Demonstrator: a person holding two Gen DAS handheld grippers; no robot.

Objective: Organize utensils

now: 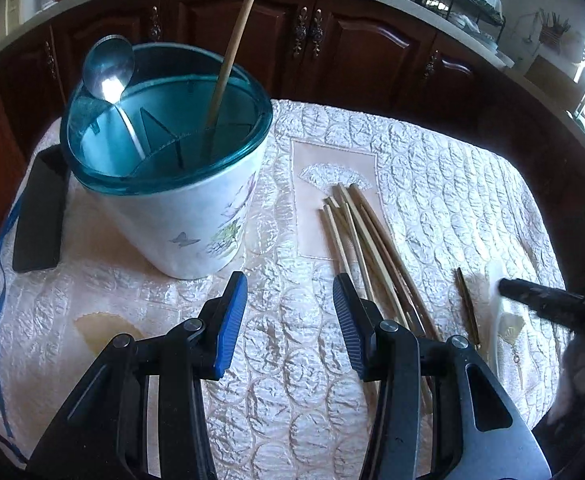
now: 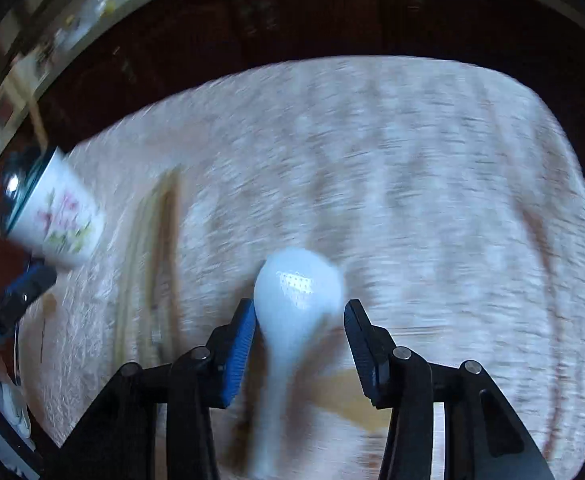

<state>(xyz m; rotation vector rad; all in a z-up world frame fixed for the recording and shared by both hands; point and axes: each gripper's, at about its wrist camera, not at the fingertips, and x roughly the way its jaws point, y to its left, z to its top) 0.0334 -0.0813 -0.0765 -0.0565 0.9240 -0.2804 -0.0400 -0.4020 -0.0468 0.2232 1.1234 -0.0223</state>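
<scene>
Left view sharp, window glare at right; right view motion-blurred.

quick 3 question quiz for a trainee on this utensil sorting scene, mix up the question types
1. True or false: a metal spoon already stands in the holder.
2. What lies between the right gripper fingers? A) white spoon B) fork C) knife
3. Fill in: the loose chopsticks lie on the ___ beside the holder.

Key
1. True; a single chopstick stands there too.
2. A, the white spoon; the jaws are apart, not clamped on it.
3. Tablecloth.
</scene>
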